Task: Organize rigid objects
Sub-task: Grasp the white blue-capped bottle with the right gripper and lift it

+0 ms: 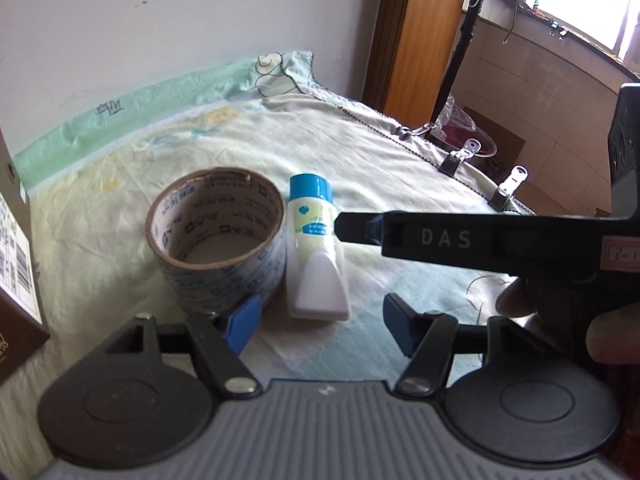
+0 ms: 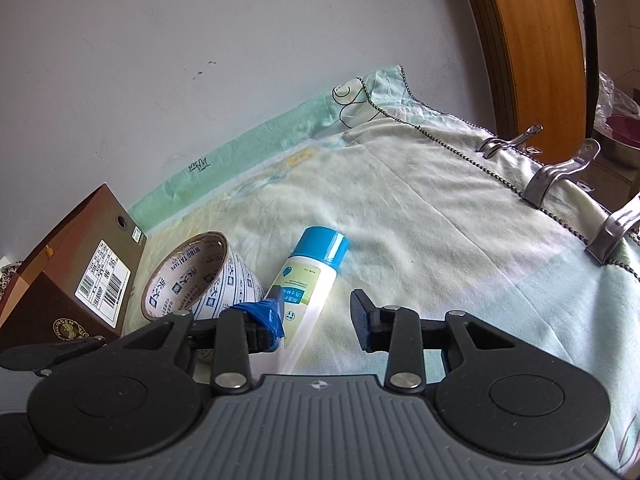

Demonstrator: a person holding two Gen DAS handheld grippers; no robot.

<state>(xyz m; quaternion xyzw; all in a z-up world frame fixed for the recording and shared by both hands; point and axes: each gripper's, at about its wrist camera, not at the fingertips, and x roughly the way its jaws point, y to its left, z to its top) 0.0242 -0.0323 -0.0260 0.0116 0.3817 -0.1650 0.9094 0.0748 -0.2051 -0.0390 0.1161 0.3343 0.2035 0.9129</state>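
Note:
A roll of printed packing tape [image 1: 218, 236] lies flat on the pale sheet, and a white bottle with a blue cap [image 1: 316, 246] lies right beside it. My left gripper [image 1: 320, 326] is open, its fingers either side of the bottle's base. My right gripper [image 2: 318, 320] is open, with the bottle [image 2: 308, 280] lying between its fingers; in the left wrist view its finger [image 1: 432, 236] reaches in from the right toward the bottle. The tape [image 2: 200, 280] shows left of the bottle in the right wrist view.
A brown cardboard box [image 2: 80, 280] stands at the left, next to the tape. Metal clips [image 2: 556, 176] hold the sheet along the table's right edge. A white wall runs behind; a wooden door frame [image 2: 528, 52] stands at the right.

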